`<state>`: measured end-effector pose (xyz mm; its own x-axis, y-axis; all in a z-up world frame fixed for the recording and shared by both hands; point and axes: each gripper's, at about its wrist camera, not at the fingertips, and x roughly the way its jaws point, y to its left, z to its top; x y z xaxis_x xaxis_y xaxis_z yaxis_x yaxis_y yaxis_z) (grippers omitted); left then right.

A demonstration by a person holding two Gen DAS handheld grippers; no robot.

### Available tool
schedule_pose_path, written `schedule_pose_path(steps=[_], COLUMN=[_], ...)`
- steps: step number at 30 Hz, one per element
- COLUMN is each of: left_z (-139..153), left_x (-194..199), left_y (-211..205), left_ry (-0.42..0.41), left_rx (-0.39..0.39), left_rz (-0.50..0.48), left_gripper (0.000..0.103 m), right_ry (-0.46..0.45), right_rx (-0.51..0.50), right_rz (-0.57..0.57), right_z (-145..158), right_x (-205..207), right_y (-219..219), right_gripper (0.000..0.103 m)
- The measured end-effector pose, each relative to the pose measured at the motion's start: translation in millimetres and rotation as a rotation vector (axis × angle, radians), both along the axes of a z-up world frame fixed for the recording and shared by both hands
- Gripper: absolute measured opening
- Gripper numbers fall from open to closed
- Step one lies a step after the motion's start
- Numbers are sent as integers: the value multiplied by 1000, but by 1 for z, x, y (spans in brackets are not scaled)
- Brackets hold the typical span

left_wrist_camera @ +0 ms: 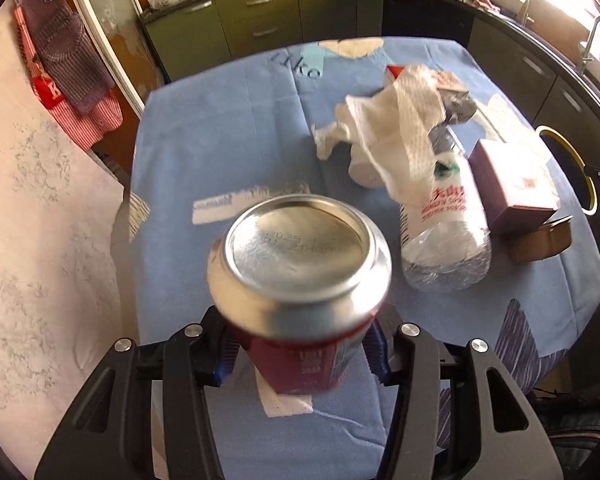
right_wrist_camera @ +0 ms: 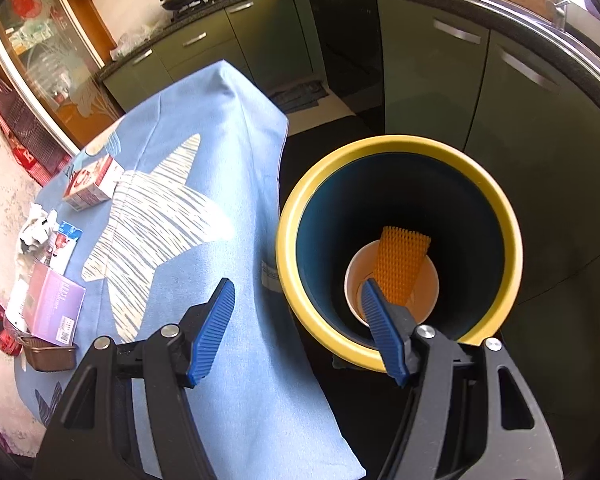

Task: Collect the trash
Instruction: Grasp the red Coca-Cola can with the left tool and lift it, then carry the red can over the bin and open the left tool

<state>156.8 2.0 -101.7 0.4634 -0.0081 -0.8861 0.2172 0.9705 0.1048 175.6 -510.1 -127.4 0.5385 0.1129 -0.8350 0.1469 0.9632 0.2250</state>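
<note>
trash first: red can [left_wrist_camera: 300, 272] clamped in left gripper [left_wrist_camera: 300, 344], jaws closed on its lower body, silver base facing the lens, lifted clear of blue-clothed table [left_wrist_camera: 228, 128]. blurred at the edges, so likely in motion. right gripper [right_wrist_camera: 296, 332] wide open, holding nothing, hanging at the table edge with one blue finger [right_wrist_camera: 380, 332] over the yellow-rimmed bin [right_wrist_camera: 512, 240]. already inside the bin: paper cup [right_wrist_camera: 420, 304] and orange foam net [right_wrist_camera: 400, 268]. left on the cloth: plastic bottle [left_wrist_camera: 444, 224] lying flat, crumpled white tissue [left_wrist_camera: 388, 136] draped over it, purple box [left_wrist_camera: 512, 184] resting on a brown tray [left_wrist_camera: 540, 240], small carton [right_wrist_camera: 88, 184] farther off.

risks from here, as judgement only:
- grip low on a smooth round can; top-heavy overhang could pivot or slip out on a fast swing.
- leftover liquid, if any, could spill from the downward-facing opening onto the cloth; contents not visible.
- bin beside the far table edge, beyond bottle and box; a low carry could knock the bottle rolling or drag the tissue.
- open right gripper parked over the rim could collide with the incoming can.
- release too early: bounce off the yellow rim onto the dark floor.
</note>
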Motion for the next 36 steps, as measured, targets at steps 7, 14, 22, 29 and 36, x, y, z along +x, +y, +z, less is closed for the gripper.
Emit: schedule_pose_path(steps=[7, 14, 22, 29, 36], left_z=[34, 83, 104, 83, 37], left_x=[-13, -8, 33, 59, 67], left_y=[-17, -74, -202, -350, -486], left_ry=[-86, -179, -198, -102, 8], left_rx=[-2, -26, -99, -183, -173], left_rz=[-41, -186, -489, -764, -920], left_gripper=[51, 51, 51, 51, 51], right_ry=[-21, -74, -93, -95, -83], right_rx=[26, 44, 62, 86, 137], right_rz=[-25, -74, -199, -338, -389], right_z=[2, 11, 9, -1, -20], right_x=[-14, -33, -81, -131, -152], right_y=[-11, -32, -80, -121, -137], right_gripper=[63, 63, 63, 63, 63])
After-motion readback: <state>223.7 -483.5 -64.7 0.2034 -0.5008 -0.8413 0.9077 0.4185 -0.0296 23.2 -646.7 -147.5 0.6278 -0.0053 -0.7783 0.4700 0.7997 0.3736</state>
